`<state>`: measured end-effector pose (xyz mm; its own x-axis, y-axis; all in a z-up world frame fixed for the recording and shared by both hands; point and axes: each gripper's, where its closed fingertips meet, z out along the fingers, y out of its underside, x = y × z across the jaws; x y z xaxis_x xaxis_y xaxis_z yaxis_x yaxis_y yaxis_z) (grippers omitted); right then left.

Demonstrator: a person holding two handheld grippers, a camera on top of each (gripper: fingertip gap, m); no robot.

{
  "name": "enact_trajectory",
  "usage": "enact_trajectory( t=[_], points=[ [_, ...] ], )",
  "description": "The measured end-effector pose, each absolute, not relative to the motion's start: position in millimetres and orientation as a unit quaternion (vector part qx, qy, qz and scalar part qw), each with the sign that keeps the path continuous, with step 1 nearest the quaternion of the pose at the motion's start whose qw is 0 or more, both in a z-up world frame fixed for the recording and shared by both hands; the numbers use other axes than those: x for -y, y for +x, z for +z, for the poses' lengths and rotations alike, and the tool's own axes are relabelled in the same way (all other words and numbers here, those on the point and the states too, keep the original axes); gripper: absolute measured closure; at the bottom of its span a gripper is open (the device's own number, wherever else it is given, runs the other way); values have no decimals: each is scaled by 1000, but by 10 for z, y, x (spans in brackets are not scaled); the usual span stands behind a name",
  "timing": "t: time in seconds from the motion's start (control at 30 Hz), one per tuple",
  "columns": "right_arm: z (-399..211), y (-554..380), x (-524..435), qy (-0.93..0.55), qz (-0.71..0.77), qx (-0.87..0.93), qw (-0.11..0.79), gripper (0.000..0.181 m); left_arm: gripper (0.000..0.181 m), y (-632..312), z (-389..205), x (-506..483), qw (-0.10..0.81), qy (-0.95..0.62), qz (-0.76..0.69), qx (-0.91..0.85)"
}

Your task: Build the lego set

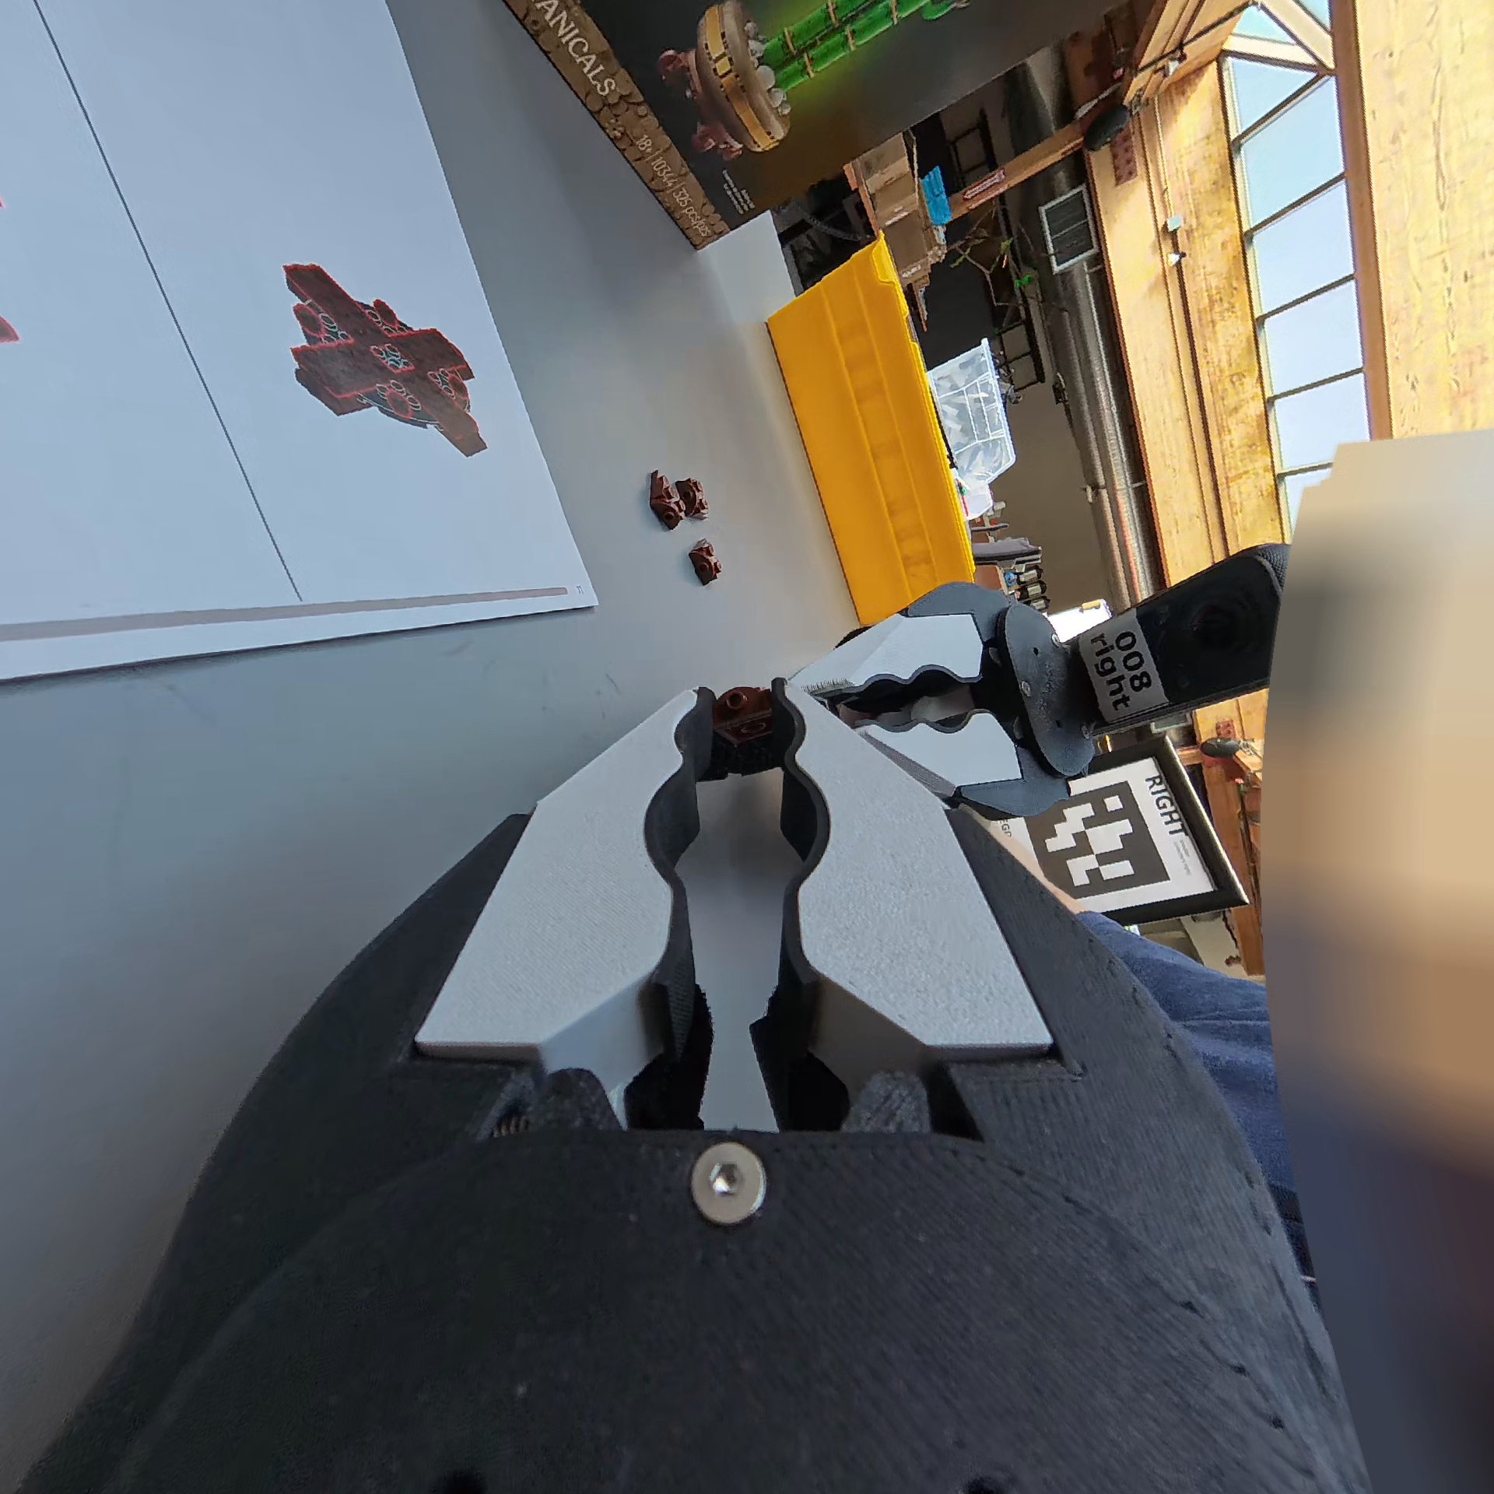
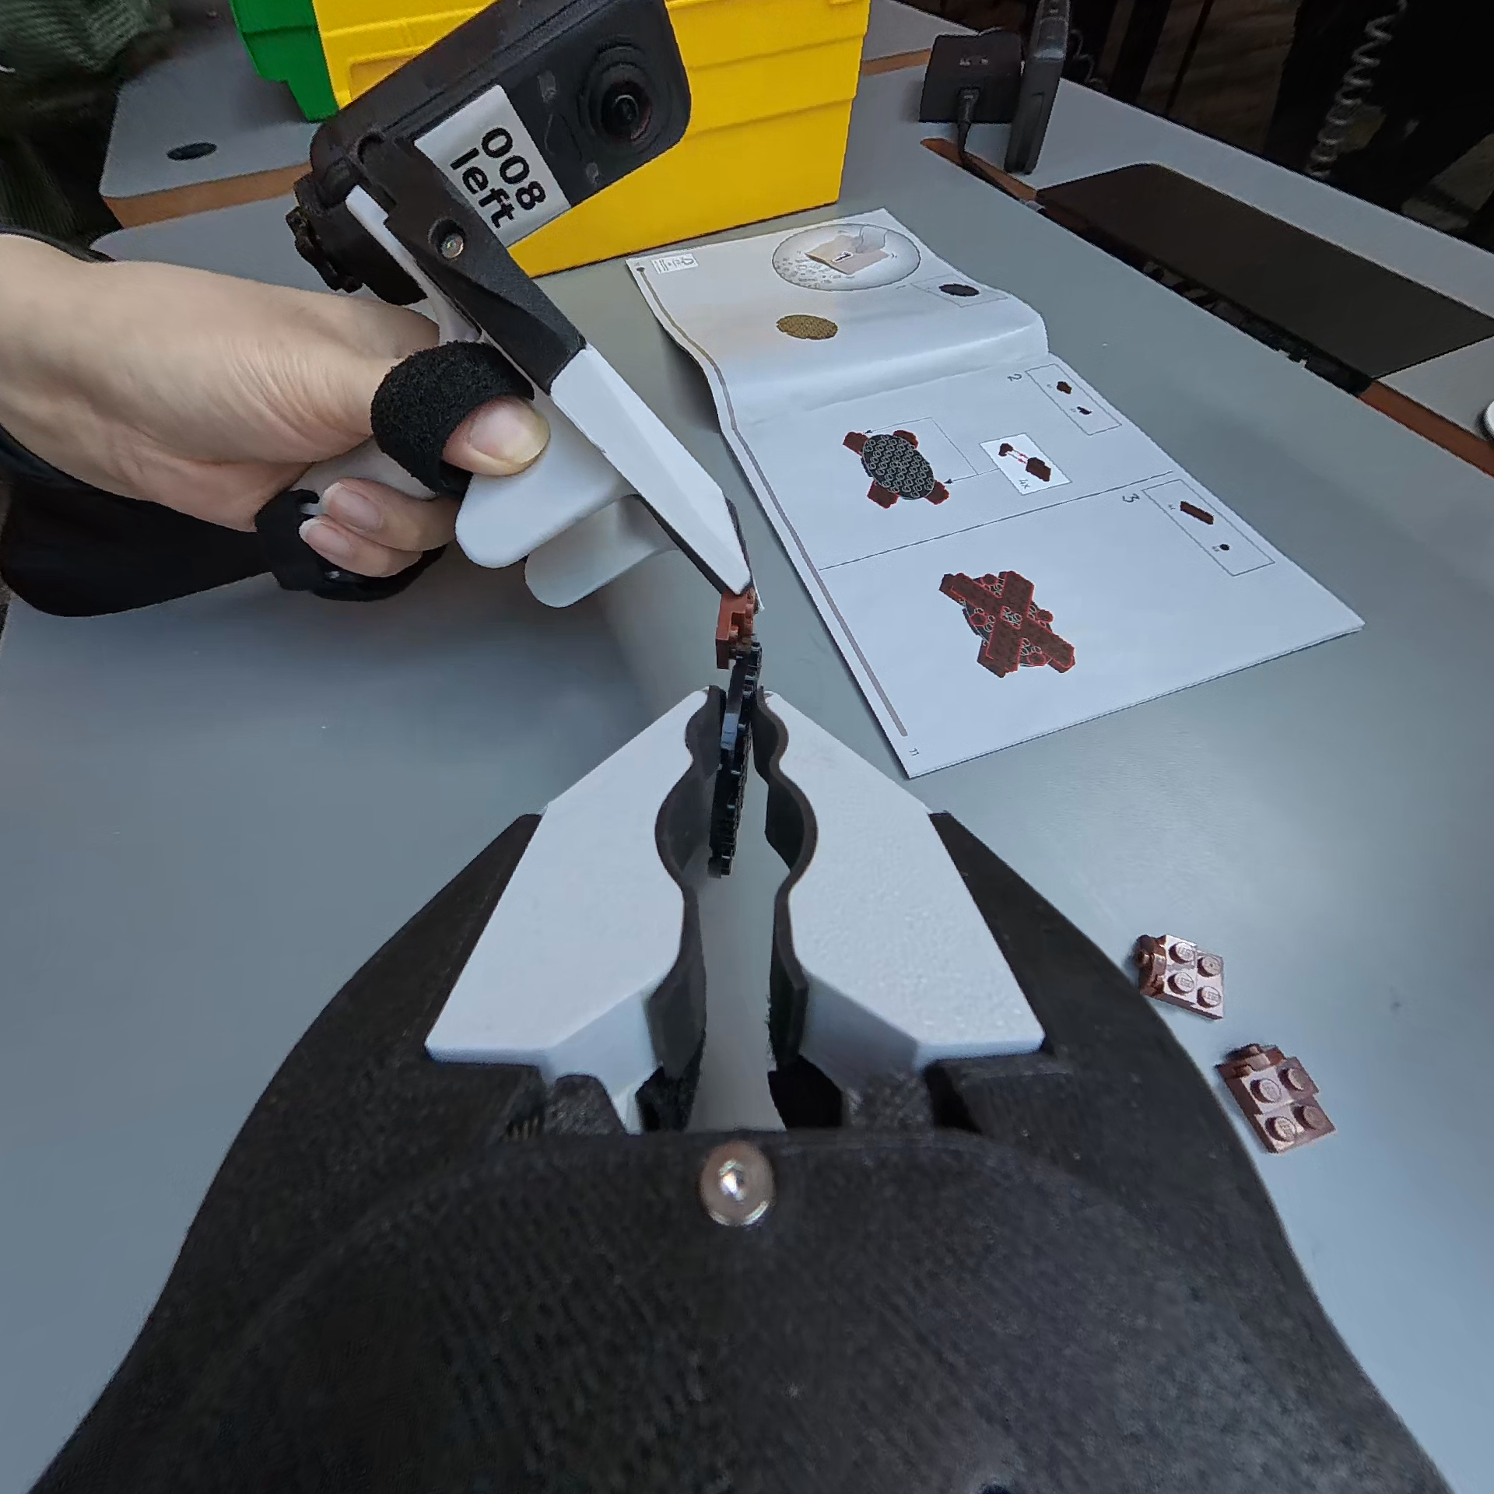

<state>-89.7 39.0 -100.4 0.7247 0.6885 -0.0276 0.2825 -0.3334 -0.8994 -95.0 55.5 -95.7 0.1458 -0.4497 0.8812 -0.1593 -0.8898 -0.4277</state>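
Early days, I judge: my right gripper [image 2: 740, 711] pinches the black plate [image 2: 737, 760] edge-on, my left gripper [image 1: 737, 702] presses a clamped brown bracket [image 2: 737, 618] onto it, with spare brackets [image 2: 1229, 1051] waiting on the table [image 2: 323, 808].

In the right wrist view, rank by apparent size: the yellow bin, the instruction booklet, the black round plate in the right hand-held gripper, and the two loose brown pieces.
1. Instruction booklet
2. Yellow bin, partly cropped and farther off, so unsure
3. Black round plate, seen edge-on, near the camera
4. Two loose brown pieces, alike
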Motion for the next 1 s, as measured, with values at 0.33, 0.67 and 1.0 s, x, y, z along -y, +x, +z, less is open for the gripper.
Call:
enact_trajectory(
  t=[0.33, 0.67, 1.0],
  points=[
    [-1187, -1076, -82, -635, -36, 580, 509, 178, 169, -1219, -691, -521, 216, -695, -624, -284],
    [-1094, -1383, 303, -627, 65, 576, 520, 148, 169, -1474, -475, -318, 289, -636, -648, -303],
    [-113, -1516, 67, -554, -14, 475, 683, 174, 170, -1449, -8, 88, 338, -560, -694, -301]
  ],
)
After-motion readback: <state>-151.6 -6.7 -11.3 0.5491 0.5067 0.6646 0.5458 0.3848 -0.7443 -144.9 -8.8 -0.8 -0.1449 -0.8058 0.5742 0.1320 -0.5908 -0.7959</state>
